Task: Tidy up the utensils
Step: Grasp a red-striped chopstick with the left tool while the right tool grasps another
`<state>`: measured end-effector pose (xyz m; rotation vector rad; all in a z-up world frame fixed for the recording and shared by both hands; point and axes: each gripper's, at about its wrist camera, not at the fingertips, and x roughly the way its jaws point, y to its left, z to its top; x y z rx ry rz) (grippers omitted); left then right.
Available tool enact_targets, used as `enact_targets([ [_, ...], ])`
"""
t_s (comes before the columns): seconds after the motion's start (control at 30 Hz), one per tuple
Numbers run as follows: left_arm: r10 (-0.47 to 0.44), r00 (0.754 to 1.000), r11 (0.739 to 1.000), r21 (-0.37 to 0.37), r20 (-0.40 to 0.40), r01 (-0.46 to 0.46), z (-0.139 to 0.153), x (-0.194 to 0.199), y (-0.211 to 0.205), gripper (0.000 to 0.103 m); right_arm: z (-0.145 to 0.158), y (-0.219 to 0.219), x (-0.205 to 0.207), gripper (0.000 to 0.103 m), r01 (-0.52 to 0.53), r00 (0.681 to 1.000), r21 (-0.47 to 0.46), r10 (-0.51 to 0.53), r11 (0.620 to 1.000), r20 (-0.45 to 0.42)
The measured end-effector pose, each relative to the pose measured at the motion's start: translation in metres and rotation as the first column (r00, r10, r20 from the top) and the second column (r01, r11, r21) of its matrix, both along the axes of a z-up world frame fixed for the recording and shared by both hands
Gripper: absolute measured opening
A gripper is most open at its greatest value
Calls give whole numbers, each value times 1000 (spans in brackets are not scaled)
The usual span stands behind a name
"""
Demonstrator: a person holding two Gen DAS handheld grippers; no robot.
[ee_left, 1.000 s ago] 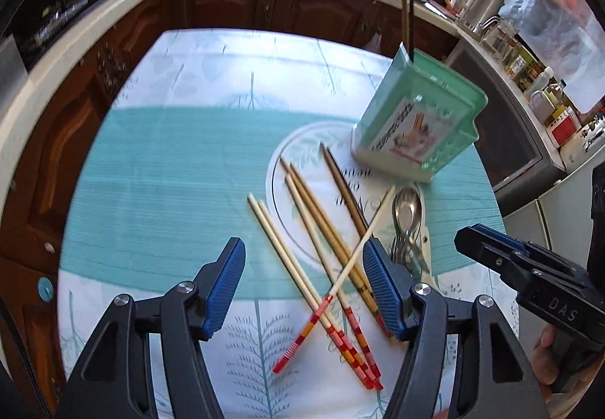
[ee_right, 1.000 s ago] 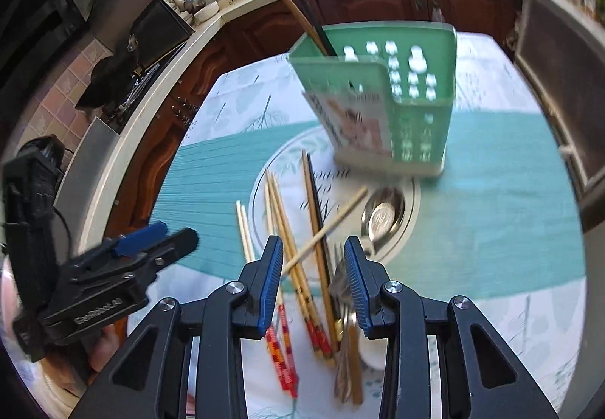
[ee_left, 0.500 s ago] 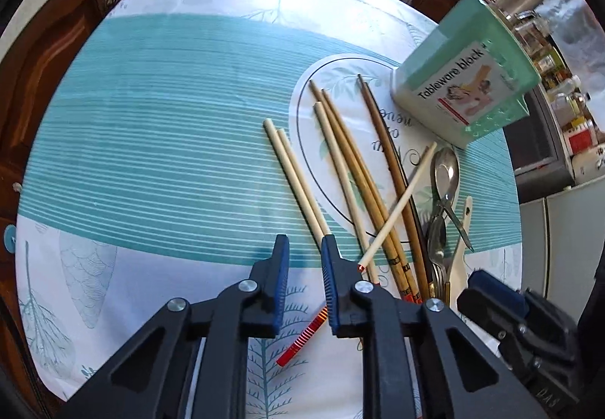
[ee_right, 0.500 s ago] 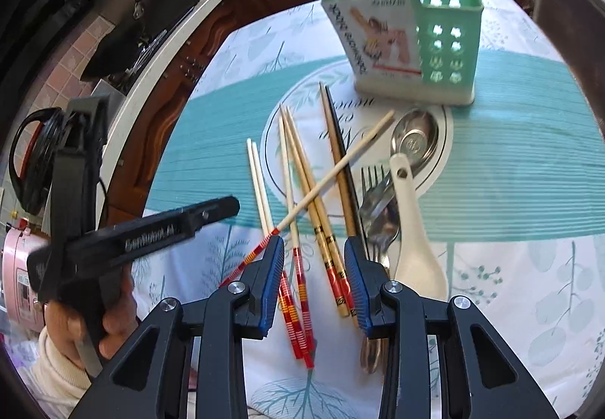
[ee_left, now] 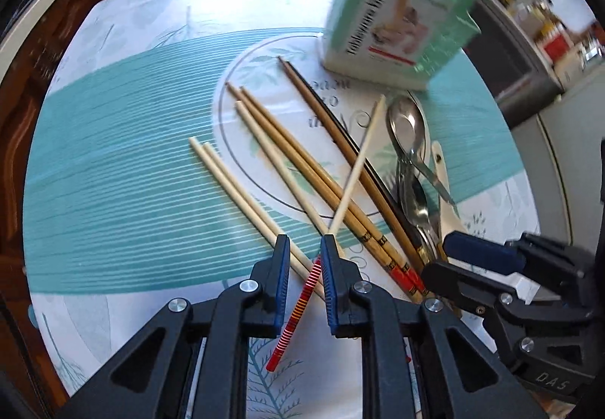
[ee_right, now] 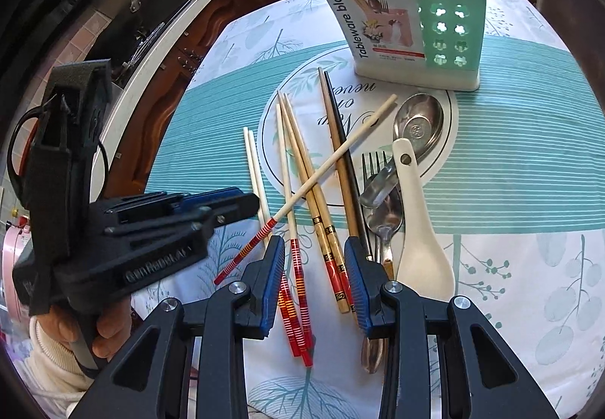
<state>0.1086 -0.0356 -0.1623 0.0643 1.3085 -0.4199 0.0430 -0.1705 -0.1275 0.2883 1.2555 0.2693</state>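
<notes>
Loose chopsticks lie fanned on the tablecloth. One pale chopstick with a red-striped end (ee_left: 355, 169) (ee_right: 332, 158) crosses the others. My left gripper (ee_left: 304, 241) (ee_right: 249, 201) hovers low over that end. Its jaws stand narrow, and the striped end runs between them beside the right pad without being pinched. My right gripper (ee_right: 314, 249) (ee_left: 440, 256) is open over the red ends of several chopsticks, gripping nothing. A green utensil holder (ee_right: 408, 10) (ee_left: 397, 14) stands upright at the far side with chopsticks in it.
Right of the chopsticks lie a metal spoon (ee_right: 418, 120), a white ceramic spoon (ee_right: 419, 230) and a fork (ee_right: 372, 162), overlapping. A hand in a pale sleeve (ee_right: 56, 362) holds the left gripper. Dark cabinets and a counter (ee_right: 159, 52) run past the table's far-left edge.
The left jaws went from wide apart to narrow, and the gripper sank onto the striped chopstick's end. The right gripper dropped closer to the red chopstick ends, jaws unchanged.
</notes>
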Motion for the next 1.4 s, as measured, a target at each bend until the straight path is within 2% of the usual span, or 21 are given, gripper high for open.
enact_targets([
  [0.13,-53,999,998,29,-2,53,-6,-1,-11,11,-5,-2,2,34,6,1000,10,-6,1000,-10],
  [0.37,-88,995,994,60,-54,91,-17,2,-17,10,-6,-6,1,34,10,1000,24,-10,1000,-8],
  [0.57,-131,989,988,72,-68,136,-20,6,-26,10,-8,-7,1,34,5,1000,33,-4,999,-12],
  [0.77,-240,964,957,142,-113,255,-23,11,-42,10,-6,-7,-1,34,5,1000,39,-4,999,-5],
  [0.9,-297,939,937,133,-175,322,-24,18,-43,10,-6,-9,-2,34,13,1000,51,-12,999,-7],
  [1.07,-361,908,893,200,-213,402,-30,19,-46,10,-5,-11,-5,34,17,1000,57,-16,998,-4],
  [1.27,-403,892,852,271,-206,448,-30,12,-72,9,-4,-8,-8,34,14,1000,61,-13,998,-10],
  [1.3,-408,889,847,276,-209,454,-31,9,-78,6,-5,-8,-8,34,14,1000,61,-13,998,-11],
  [1.33,-411,886,845,275,-214,458,-32,8,-82,2,-5,-7,-8,34,14,1000,62,-13,998,-11],
  [1.4,-407,889,848,274,-207,453,-31,7,-86,3,-5,-6,-9,34,15,1000,64,-14,998,-12],
])
